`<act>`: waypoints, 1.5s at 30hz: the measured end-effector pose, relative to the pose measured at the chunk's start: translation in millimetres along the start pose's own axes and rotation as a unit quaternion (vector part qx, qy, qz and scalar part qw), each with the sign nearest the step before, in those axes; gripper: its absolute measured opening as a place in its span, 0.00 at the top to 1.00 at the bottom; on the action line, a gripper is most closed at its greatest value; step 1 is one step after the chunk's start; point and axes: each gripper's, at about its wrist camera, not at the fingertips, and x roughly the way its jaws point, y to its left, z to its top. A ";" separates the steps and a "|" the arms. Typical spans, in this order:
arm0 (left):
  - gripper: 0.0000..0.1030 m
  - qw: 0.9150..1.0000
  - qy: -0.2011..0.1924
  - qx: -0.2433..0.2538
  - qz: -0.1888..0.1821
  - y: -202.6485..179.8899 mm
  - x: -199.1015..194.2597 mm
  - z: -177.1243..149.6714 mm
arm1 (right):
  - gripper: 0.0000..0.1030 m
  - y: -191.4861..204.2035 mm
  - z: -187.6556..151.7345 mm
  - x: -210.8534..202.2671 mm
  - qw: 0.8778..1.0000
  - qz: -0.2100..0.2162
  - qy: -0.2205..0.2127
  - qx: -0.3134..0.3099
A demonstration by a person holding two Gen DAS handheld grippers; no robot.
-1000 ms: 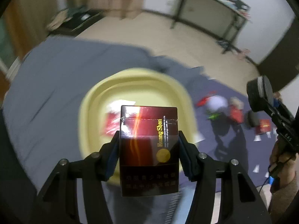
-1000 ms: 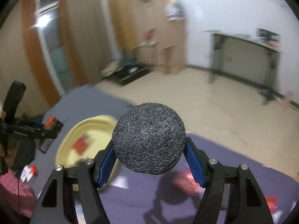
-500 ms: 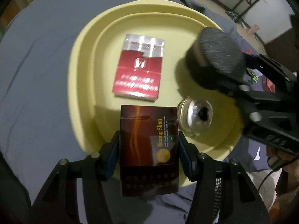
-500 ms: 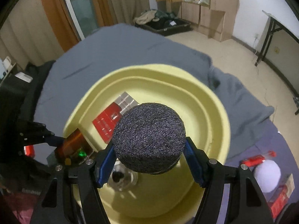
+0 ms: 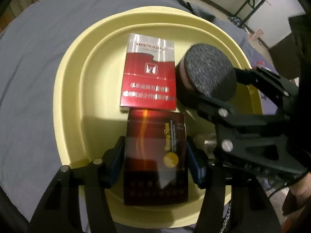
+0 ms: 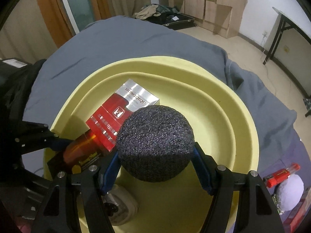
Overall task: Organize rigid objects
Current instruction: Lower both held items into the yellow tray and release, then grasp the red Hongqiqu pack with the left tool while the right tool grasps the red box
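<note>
The left gripper (image 5: 155, 161) points steeply down into the yellow basin (image 5: 68, 89); its jaws have just been opening, the dark HuangShan cigarette pack (image 5: 155, 155) between them, slim gaps showing at both pads, so the pack looks released; its far edge meets the near edge of the red-and-silver cigarette pack (image 5: 148, 77) lying flat on the basin floor. The right gripper (image 6: 155, 167) grasps a dark grey foam ball (image 6: 155, 143) above the basin's middle; open floor lies to the ball's right up to the inner wall. A round metal-and-white object (image 6: 120, 200) sits under the right gripper; the basin rests on a grey sheet (image 6: 116, 38); a red tube (image 6: 282, 174) and a white ball (image 6: 291, 192) lie outside the rim.
</note>
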 end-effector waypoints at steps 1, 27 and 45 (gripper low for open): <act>0.29 1.000 0.006 0.009 0.006 0.0 -2.8 -6.1 | 0.33 -1.2 -4.7 -2.6 1.000 0.000 0.000 0.003; 0.00 0.983 -0.050 0.165 -0.064 -305.1 1.9 34.9 | 0.00 -278.8 -303.2 -254.4 0.894 -0.243 -0.116 0.357; 0.02 0.978 -0.027 0.206 0.010 -377.2 71.1 57.8 | 0.00 -306.2 -293.1 -238.6 0.918 -0.220 -0.068 0.323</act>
